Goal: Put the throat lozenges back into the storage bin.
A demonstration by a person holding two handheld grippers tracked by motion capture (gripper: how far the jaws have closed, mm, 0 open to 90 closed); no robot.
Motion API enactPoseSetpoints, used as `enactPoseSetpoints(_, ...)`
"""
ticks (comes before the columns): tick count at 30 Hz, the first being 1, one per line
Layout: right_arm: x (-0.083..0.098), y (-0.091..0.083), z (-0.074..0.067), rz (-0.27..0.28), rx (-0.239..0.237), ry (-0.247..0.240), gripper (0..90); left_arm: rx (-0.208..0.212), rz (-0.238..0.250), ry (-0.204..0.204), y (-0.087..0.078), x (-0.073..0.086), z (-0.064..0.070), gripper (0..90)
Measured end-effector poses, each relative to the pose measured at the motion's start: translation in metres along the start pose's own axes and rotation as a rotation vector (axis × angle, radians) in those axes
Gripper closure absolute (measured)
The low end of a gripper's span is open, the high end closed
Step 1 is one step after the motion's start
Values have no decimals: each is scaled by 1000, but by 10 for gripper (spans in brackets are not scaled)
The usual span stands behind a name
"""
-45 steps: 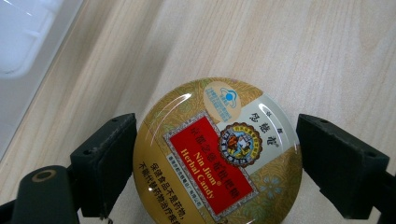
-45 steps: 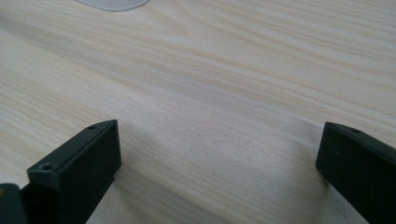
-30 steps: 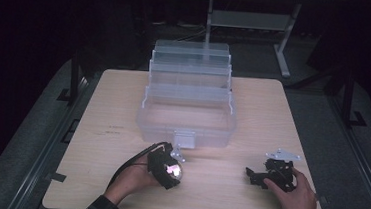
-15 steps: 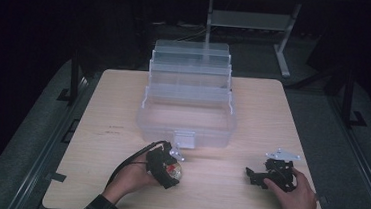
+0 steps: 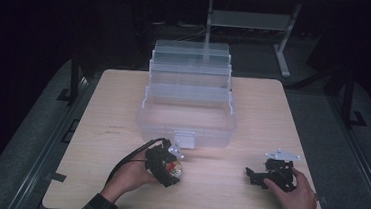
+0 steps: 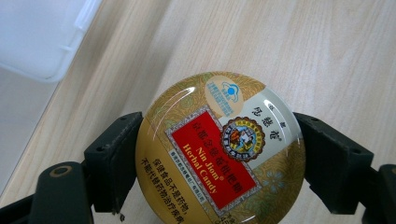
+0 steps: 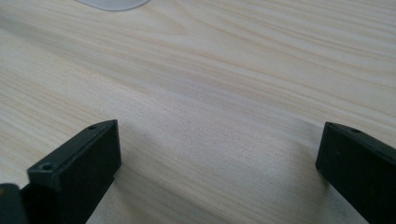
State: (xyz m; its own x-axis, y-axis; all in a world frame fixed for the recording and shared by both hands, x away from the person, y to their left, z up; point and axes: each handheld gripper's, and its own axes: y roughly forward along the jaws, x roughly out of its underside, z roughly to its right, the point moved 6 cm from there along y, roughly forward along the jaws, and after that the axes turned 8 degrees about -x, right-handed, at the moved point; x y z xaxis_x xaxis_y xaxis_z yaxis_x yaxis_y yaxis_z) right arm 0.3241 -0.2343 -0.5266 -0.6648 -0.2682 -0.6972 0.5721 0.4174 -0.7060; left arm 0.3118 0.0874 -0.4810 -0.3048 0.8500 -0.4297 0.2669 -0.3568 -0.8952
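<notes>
Between the black jaws of the left tongs (image 6: 219, 154) sits a round gold candy tin with a red label (image 6: 220, 148), pinched at its two sides; its lower edge is cut off by the bottom of the left gripper view, and the small print on the lid is too fine to read. From the high view the same tin (image 5: 174, 170) is half hidden by the left tongs (image 5: 167, 166) and the left hand (image 5: 130, 176), so only a red and pale patch shows, just in front of the clear plastic tiered storage box (image 5: 188, 102). That box stands open toward the middle of the pale wooden surface (image 5: 257, 120), its upper trays stepped back behind the deep lower tub; its walls are see-through and nothing can be made out inside. A corner of the box (image 6: 42, 37) shows at the upper left of the left gripper view, apart from the tin. To the right of the box's front, well apart from the tin, the right tongs (image 5: 256, 176) rest low at the surface in the right hand (image 5: 294, 193). In the right gripper view their jaws stand wide apart over bare wood (image 7: 219, 84), gripping nothing. Beyond the surface the room is too dark to make out more than a metal stand (image 5: 283, 47).
</notes>
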Motion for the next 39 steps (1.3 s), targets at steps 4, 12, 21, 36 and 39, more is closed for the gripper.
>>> enactPoseSetpoints(4, 0, 0, 0, 0, 0, 0, 0, 1, 4, -7, -2, -1, 0, 196)
enactPoseSetpoints(12, 0, 0, 0, 0, 0, -1, 0, -2, 12, -10, -9, -5, -2, 196)
enactPoseSetpoints(21, 0, 0, 0, -1, 0, -1, 0, -10, 19, -12, -15, -7, -6, 196)
enactPoseSetpoints(36, 0, 0, 0, 0, 0, 0, 0, -9, 32, -15, -25, -15, -11, 196)
enactPoseSetpoints(39, 0, 0, 0, 0, 0, -1, 0, -8, 32, -12, -28, -17, -13, 196)
